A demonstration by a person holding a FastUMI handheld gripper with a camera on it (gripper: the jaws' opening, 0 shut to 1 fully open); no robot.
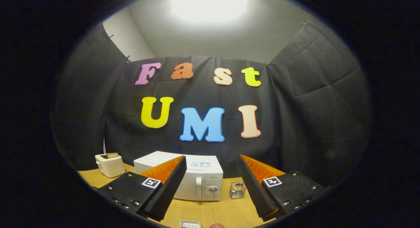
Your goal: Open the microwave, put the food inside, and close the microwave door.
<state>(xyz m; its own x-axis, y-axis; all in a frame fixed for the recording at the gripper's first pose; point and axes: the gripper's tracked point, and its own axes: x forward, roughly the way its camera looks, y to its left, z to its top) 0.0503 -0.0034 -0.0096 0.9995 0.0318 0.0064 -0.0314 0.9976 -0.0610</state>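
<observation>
— Gripper (211, 169) first: what are its ribbed, wedge-shaped fingers (170, 185) doing?

— Standing spread wide apart, holding nothing, hovering over the smooth wooden table (210, 210).

— And the boxy white microwave (200, 180)?

— Sitting beyond the fingers, partly behind the left one, its door closed, vertical handle and round knob facing near.

— Anything around it?

— A small clear glass jar (237, 190) is standing just right of it; a cream toaster (110, 164) holding a bread slice is sitting far left.

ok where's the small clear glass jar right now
In the gripper view the small clear glass jar stands on the wooden table, just right of the white microwave.
</observation>
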